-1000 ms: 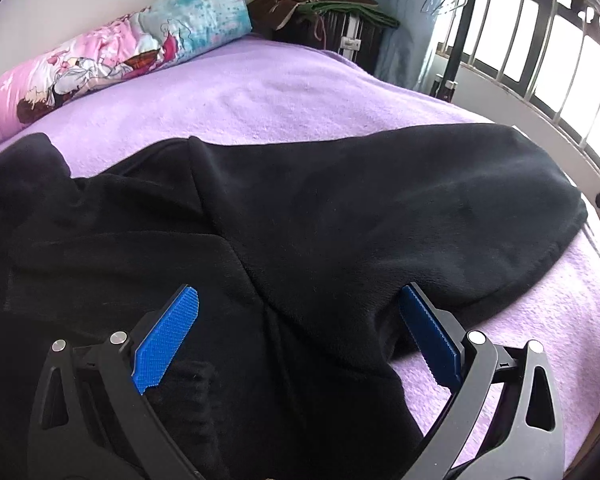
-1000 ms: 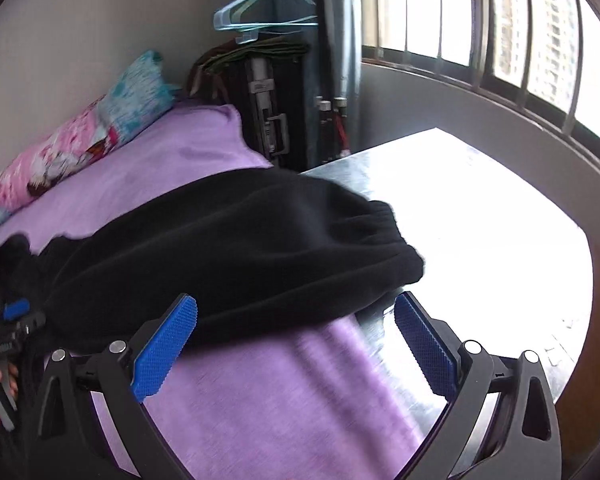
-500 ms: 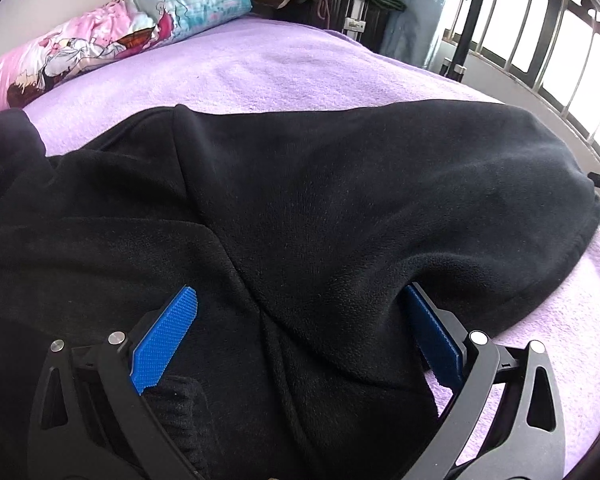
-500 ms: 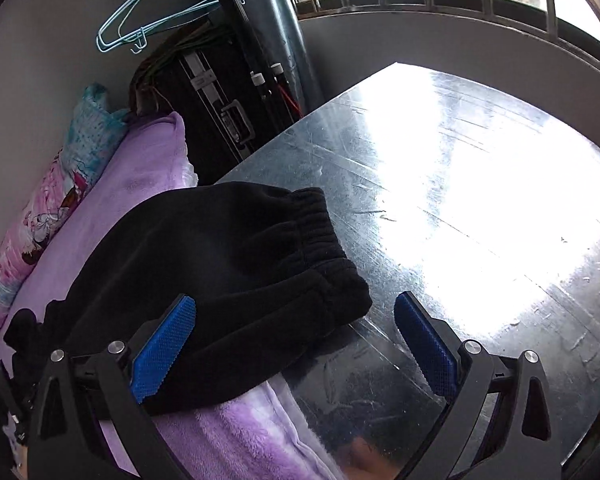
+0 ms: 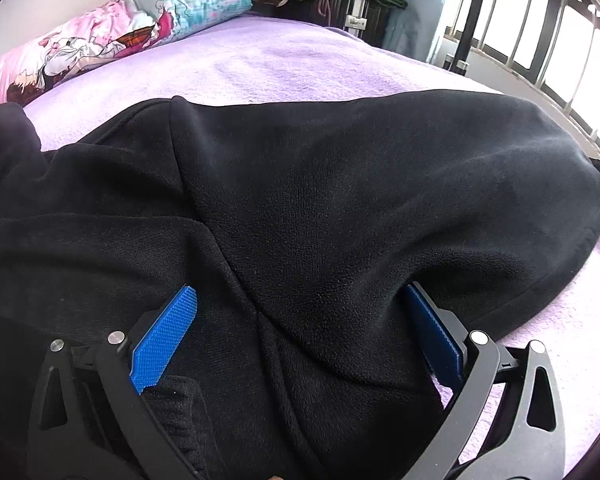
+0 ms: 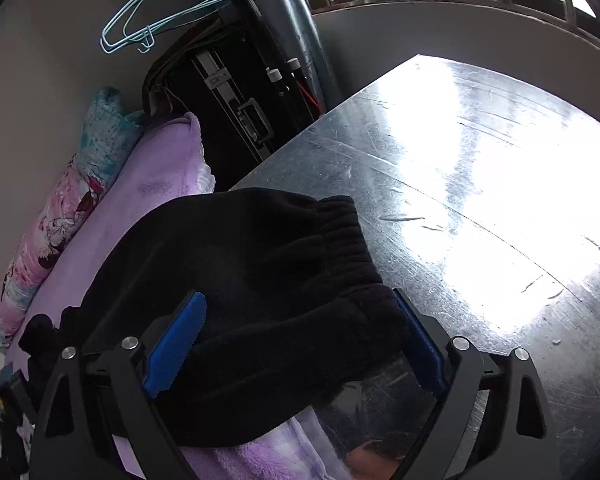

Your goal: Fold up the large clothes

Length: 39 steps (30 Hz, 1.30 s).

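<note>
The bed's fuzzy lilac blanket [image 5: 284,60] fills the left wrist view from nine o'clock to three o'clock, and the big black fleece garment [image 5: 340,200] lies spread across it, covering the middle and lower frame. In the right wrist view a scratched shiny metal tabletop [image 6: 480,200] takes up the three o'clock side, with the garment's ribbed elastic cuff end [image 6: 340,236] draped over its near edge at the centre. A long pink-and-turquoise printed bolster pillow [image 5: 112,36] lies along the wall at eleven o'clock. A dark suitcase [image 6: 236,112] stands at twelve o'clock, pale blue wire hangers [image 6: 160,12] above it.

The left gripper [image 5: 300,320] is spread wide at six o'clock, fleece bunched between its blue pads, pressing nothing. The right gripper [image 6: 300,332] straddles the cuff end; its jaws have just been closing, the cloth between them, not yet clamped.
</note>
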Each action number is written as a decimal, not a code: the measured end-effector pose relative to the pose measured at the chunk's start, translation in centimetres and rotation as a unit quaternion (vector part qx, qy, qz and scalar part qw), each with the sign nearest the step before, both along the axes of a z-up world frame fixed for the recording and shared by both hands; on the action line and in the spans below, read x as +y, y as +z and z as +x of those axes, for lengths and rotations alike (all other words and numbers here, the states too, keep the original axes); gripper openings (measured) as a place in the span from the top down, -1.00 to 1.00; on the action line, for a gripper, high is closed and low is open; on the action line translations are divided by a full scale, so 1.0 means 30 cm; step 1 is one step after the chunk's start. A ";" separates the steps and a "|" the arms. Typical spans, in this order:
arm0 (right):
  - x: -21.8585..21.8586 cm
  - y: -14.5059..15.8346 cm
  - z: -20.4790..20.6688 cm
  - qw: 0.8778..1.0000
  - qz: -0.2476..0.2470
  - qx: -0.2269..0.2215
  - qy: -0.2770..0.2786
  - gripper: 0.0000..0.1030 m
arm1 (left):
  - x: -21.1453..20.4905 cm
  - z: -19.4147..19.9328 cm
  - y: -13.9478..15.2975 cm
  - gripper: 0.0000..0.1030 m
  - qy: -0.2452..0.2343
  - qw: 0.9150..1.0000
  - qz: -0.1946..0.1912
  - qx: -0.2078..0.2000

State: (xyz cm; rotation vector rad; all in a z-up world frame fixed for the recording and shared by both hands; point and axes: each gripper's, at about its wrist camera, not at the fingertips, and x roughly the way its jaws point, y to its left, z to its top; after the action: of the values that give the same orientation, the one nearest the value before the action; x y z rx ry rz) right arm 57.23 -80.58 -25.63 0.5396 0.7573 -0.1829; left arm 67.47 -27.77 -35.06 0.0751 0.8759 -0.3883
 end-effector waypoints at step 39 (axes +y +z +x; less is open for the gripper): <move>0.906 0.832 -0.094 0.934 -0.185 -0.188 0.241 0.45 | 0.191 -0.105 0.254 -0.89 0.022 0.997 -0.064 -0.037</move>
State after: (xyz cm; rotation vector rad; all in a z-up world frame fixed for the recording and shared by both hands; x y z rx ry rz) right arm 54.40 -53.41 -0.68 0.0124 0.4429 0.2302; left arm 64.32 -22.03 -27.44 -0.0476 0.7764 -0.3969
